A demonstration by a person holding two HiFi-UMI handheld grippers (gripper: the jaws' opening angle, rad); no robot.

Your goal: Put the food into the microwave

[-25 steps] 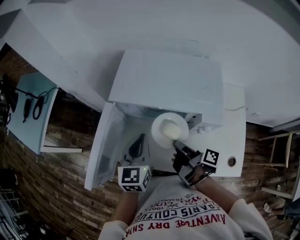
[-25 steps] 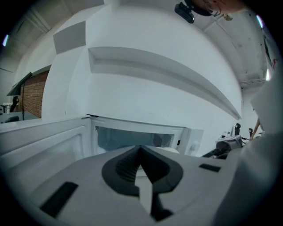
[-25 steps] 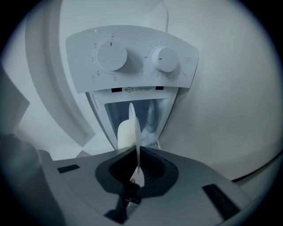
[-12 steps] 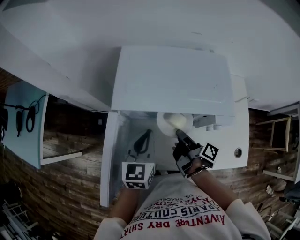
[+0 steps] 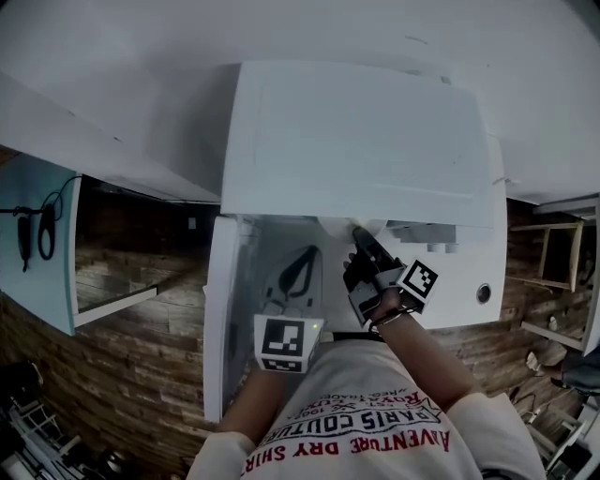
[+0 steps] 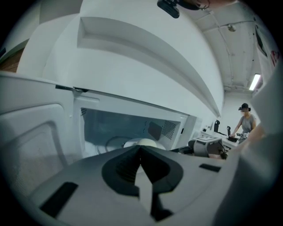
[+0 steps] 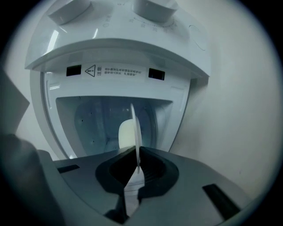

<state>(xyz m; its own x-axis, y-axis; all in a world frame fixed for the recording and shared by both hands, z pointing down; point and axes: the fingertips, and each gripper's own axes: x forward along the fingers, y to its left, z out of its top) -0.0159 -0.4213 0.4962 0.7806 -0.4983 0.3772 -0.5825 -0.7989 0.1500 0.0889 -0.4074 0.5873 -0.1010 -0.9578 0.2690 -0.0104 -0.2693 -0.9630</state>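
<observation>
The white microwave stands with its door swung open to the left. My right gripper is shut on the rim of a white plate, seen edge-on between its jaws. A pale lump of food lies on the plate. Plate and food reach into the cavity, and the head view shows only the plate's near edge under the microwave's top. My left gripper is shut and empty, low in front of the opening. From it I see the plate inside and my right gripper beside it.
The control knobs sit on the panel right of the cavity. The white counter has a round metal-ringed hole. A pale panel with hanging cables is at far left. A person stands far off.
My right gripper has carried the plate forward from in front of the opening into the cavity, so the microwave's top now hides most of it. My left gripper moved slightly forward and down.
</observation>
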